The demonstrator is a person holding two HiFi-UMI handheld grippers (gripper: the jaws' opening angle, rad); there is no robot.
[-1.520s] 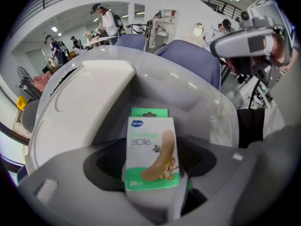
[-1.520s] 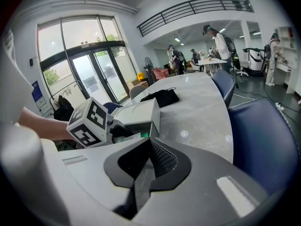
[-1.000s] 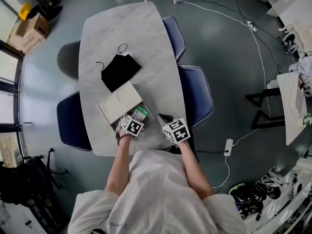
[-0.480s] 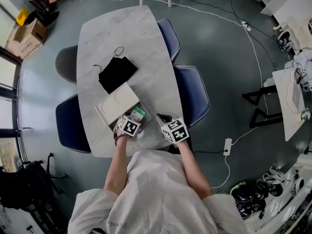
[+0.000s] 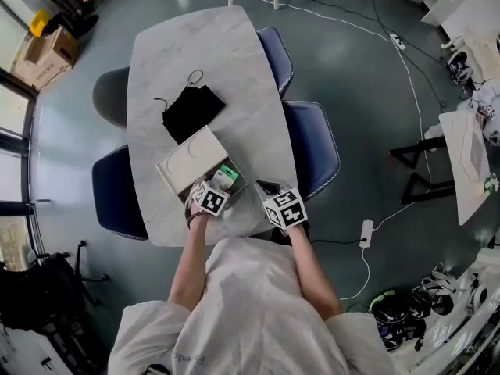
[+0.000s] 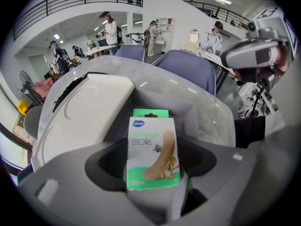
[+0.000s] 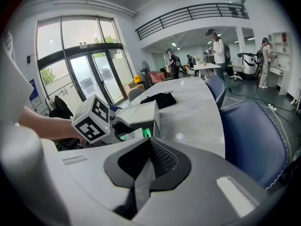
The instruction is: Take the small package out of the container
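The small package (image 6: 152, 152), a white and green box of plasters, stands upright between the jaws of my left gripper (image 6: 153, 175), which is shut on it. It is held at the near edge of the open white container (image 6: 209, 114), whose lid (image 6: 87, 112) lies shifted to the left. From the head view, the package (image 5: 226, 180) shows green at the container's (image 5: 187, 165) near right corner, just ahead of the left gripper (image 5: 209, 200). My right gripper (image 5: 283, 208) hovers to the right over the table edge, shut with nothing in it (image 7: 141, 173).
A black pouch with a cord (image 5: 193, 112) lies on the grey marble table (image 5: 203, 53) beyond the container. Blue chairs (image 5: 312, 147) stand along the table's right side and another chair (image 5: 113, 194) on the left. People stand far off in the room.
The left gripper stays shut on the package at the container; it and the package have barely shifted. The right gripper has hardly moved.
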